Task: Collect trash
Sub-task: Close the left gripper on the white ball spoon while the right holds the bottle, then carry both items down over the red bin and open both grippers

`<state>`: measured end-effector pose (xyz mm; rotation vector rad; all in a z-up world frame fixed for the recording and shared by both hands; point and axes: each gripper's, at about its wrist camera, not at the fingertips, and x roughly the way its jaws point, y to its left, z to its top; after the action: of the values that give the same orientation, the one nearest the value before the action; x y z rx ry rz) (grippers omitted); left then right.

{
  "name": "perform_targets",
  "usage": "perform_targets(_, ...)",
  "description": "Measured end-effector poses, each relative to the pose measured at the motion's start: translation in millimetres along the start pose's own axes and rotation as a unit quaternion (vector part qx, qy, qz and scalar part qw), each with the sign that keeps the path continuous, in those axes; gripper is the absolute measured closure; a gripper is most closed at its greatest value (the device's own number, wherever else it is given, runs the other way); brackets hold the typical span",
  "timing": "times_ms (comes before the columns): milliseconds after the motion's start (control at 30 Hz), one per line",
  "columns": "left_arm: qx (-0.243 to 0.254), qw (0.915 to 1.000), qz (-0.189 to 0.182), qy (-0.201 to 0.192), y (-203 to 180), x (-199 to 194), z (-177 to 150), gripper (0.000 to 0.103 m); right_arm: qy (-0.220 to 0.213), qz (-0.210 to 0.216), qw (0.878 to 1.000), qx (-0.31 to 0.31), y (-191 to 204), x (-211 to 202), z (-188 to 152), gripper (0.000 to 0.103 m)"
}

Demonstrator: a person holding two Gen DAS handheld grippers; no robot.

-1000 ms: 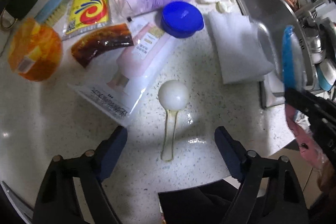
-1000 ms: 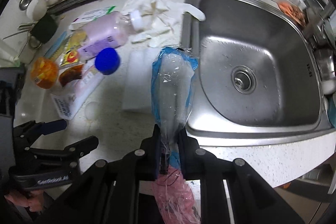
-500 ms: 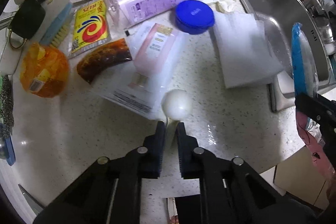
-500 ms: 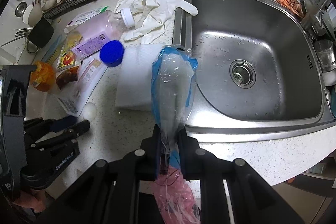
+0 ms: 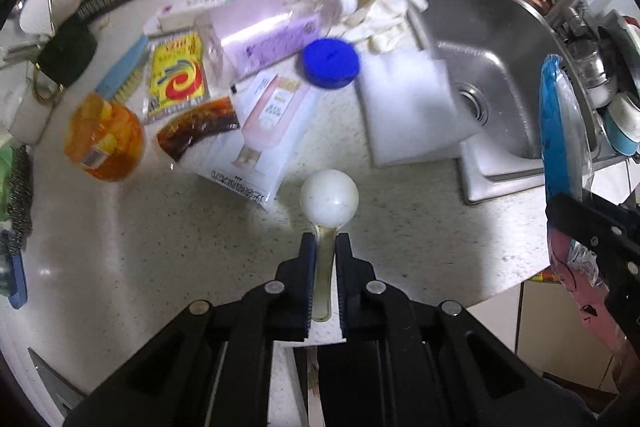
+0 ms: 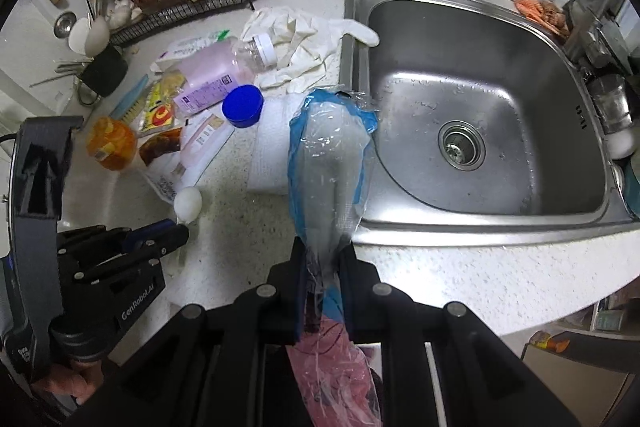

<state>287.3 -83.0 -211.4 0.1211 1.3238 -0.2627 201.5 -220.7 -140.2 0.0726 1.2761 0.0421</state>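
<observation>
Left wrist view: left tongs (image 5: 325,243) narrow, jaws just closed, pinching the clear yellowish stem (image 5: 322,267) that runs back between them. White ball (image 5: 329,198) at the stem's far end, just beyond the tips, above the speckled counter (image 5: 160,247); cannot tell whether touching it or lifted. Probably very light. Stem thin, likely slick and bendy, so the ball may sag or swing. Better held close under the ball than far down the stem. White printed pouch (image 5: 256,131) just beside the ball. Right tongs (image 6: 322,247) clamped on a limp blue-and-clear plastic bag (image 6: 328,167), soft and crumpled, rising past the tips by the sink (image 6: 460,223) edge.
</observation>
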Motion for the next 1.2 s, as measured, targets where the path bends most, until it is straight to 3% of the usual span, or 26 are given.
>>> perform_targets(333,0.039,0.9963,-0.003,-0.077,-68,-71,-36,0.094,-0.065,0.007,0.998,0.02,-47,-72,-46,0.089)
perform_targets(600,0.085,0.992,-0.014,-0.093,-156,-92,-97,0.094,-0.081,-0.002,0.996,0.039,-98,-113,-117,0.089)
perform_targets(900,0.145,0.9876,-0.044,-0.041,-238,-61,-155,0.094,-0.039,-0.019,0.994,0.101,-148,-110,-191,0.089)
perform_targets(1200,0.15,0.9855,-0.07,0.034,-250,2,-189,0.094,0.016,-0.003,0.991,0.136,-168,-62,-234,0.089)
